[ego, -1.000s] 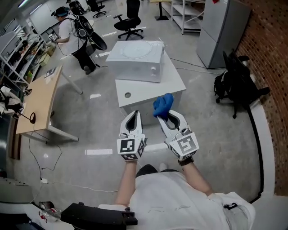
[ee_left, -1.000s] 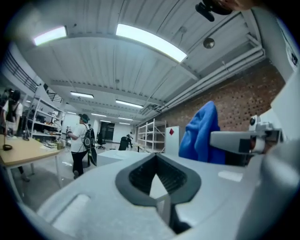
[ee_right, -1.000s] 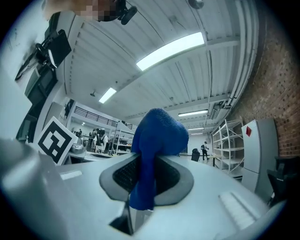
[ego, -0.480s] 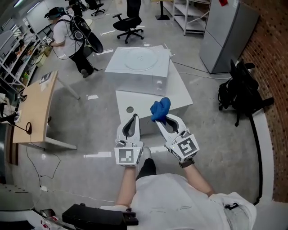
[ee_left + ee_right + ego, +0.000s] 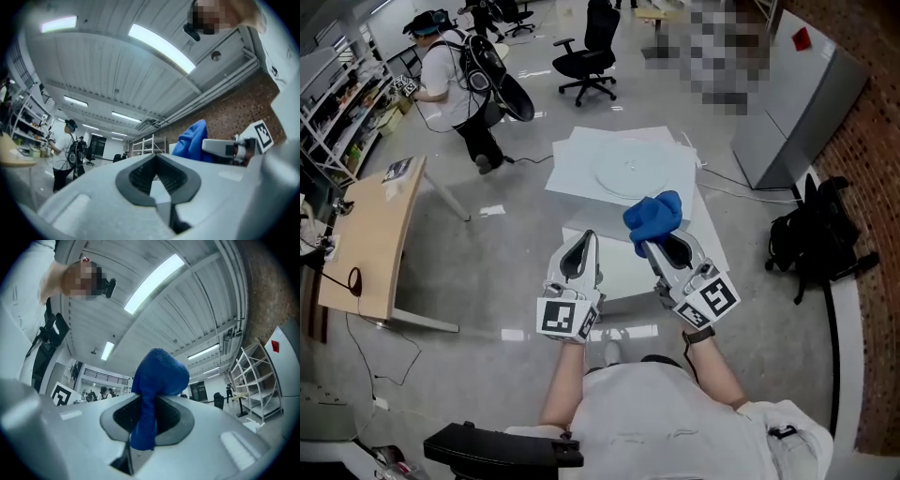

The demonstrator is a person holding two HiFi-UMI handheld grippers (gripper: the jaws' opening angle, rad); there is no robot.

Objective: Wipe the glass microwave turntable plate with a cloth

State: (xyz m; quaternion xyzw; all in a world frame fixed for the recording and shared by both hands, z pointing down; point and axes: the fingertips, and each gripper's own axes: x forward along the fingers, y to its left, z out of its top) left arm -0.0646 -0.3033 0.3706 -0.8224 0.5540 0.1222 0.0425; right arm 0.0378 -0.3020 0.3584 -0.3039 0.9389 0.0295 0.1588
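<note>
White table [image 5: 623,270] carries a microwave [image 5: 581,169] at its far edge. The glass plate [image 5: 633,167] lies flat on the microwave's top. Left gripper [image 5: 581,240]: jaws together, empty. Right gripper [image 5: 659,247]: jaws clamped on the blue cloth [image 5: 653,217], which is bunched near the plate's near rim.

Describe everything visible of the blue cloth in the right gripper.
The blue fuzzy cloth is a solid bright blue with a soft, nubby pile, like microfibre or terry. It is bunched into a rounded wad, not spread flat. The right gripper has its jaws closed on a narrow fold of it, and the bulk bulges out past the fingertips. It is held up in the air, and nothing but that gripper appears to touch it.
</note>
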